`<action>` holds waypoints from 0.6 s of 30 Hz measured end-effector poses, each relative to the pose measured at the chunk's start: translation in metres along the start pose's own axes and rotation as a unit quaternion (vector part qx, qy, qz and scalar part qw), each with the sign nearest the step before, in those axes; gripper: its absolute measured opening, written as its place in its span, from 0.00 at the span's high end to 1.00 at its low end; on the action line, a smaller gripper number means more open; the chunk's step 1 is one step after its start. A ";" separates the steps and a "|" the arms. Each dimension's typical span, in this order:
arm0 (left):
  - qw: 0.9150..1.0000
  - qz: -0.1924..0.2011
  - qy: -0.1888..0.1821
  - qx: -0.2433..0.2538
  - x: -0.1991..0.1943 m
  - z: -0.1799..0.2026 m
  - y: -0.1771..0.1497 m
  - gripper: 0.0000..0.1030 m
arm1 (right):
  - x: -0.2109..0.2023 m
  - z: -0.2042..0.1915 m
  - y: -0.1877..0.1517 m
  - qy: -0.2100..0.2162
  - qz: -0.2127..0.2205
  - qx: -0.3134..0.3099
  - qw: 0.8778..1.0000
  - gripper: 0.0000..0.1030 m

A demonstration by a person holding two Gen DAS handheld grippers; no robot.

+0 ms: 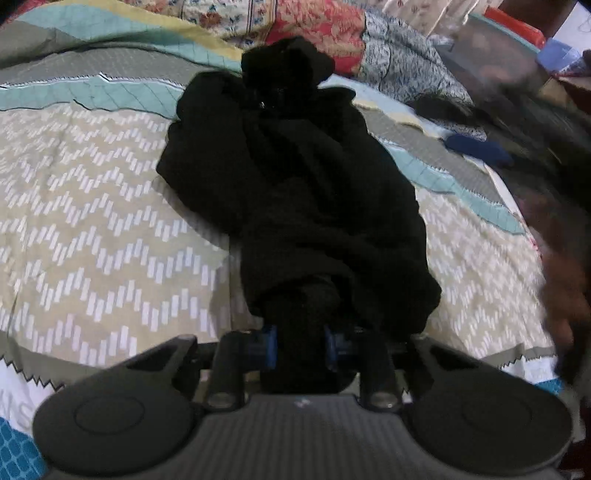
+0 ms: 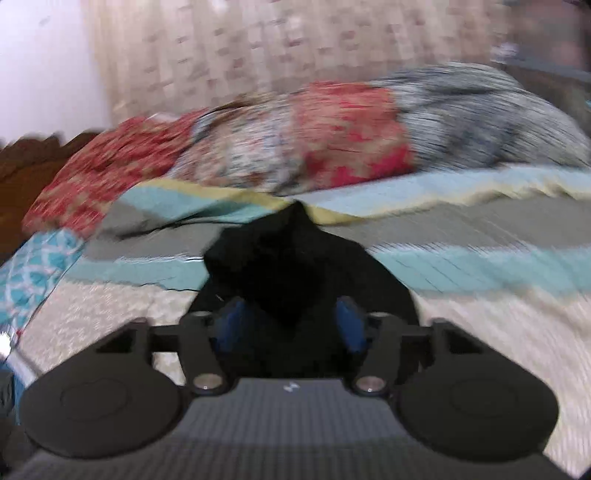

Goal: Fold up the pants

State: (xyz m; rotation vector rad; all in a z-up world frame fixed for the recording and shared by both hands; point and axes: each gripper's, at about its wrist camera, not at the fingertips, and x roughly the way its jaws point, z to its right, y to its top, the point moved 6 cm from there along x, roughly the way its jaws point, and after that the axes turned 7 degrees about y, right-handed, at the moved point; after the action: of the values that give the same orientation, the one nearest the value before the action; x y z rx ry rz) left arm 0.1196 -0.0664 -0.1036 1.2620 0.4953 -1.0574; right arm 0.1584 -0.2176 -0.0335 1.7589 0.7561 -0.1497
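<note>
Left gripper (image 1: 301, 345) pinches a bunched end of the black pants (image 1: 295, 192), its blue pads (image 1: 270, 347) pressed into the cloth from both sides. Ahead of it the pants lie crumpled in a long heap on the quilt (image 1: 92, 229), running away toward the pillows (image 1: 314, 22). To its left the quilt is bare and wide; to its right bare quilt reaches a blurred dark shape at the frame edge. It tilts steeply down at the bed. Right gripper (image 2: 293, 325) stands with its blue pads (image 2: 351, 325) spread wide, a dark fold of the pants (image 2: 295, 266) between them; the blur hides whether the pads touch it. Beyond that fold the quilt (image 2: 480, 266) stretches bare up to the pillows (image 2: 332, 140) and a curtain (image 2: 258, 55) behind. It points at a shallower slant.
</note>
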 end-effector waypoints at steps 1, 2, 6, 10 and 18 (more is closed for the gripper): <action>1.000 0.008 -0.003 0.000 -0.006 -0.004 -0.002 0.83 | 0.014 -0.003 0.007 0.013 -0.010 -0.016 1.000 0.13; 1.000 0.016 -0.001 0.000 -0.013 -0.010 -0.004 0.84 | 0.028 -0.004 0.012 0.020 -0.023 -0.028 0.999 0.12; 0.999 0.044 0.018 0.004 -0.051 -0.036 -0.022 0.84 | 0.086 -0.024 0.024 0.045 -0.065 -0.013 0.997 0.15; 0.997 0.069 0.024 -0.023 -0.098 -0.072 -0.030 0.85 | 0.106 -0.017 0.033 -0.007 -0.061 0.067 0.996 0.69; 0.964 0.201 0.070 -0.160 -0.230 -0.202 -0.003 0.87 | -0.086 0.038 0.096 -0.041 0.140 0.154 0.977 0.70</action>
State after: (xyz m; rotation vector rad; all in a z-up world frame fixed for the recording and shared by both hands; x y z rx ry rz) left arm 0.0563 0.2054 0.0214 1.0906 0.4712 -0.5243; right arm 0.1555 -0.3003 0.0726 2.1198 0.4346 -0.1534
